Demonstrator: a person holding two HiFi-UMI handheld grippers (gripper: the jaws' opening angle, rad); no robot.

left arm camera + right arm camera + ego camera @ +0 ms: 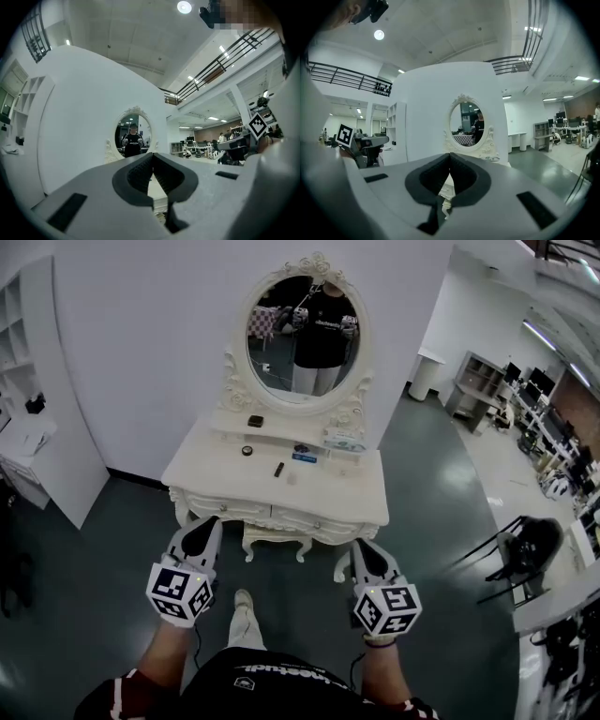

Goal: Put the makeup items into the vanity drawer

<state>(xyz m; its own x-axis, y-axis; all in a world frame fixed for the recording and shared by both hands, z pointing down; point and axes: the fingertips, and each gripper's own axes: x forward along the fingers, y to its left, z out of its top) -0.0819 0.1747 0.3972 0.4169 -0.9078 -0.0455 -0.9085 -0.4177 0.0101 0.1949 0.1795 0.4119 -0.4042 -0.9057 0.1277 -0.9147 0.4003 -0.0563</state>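
A white vanity table (216,486) with an oval mirror (306,334) stands in front of me, its front drawers (272,513) closed. On top lie a dark compact (255,421), a round black item (247,451), a slim black stick (278,469), a blue box (304,456) and a pale box (343,440). My left gripper (201,529) is held short of the vanity's front left corner, shut and empty. Near the front right corner my right gripper (367,549) is also shut with nothing in it. Both gripper views show the jaws meeting, left gripper (152,155), right gripper (450,155), with the mirror beyond.
A white shelf unit (37,427) stands at the left wall. A black chair (525,545) and a white desk edge (562,601) are at the right. A white bin (427,377) stands behind the wall's corner. My shoe (244,602) is on the dark green floor below the vanity.
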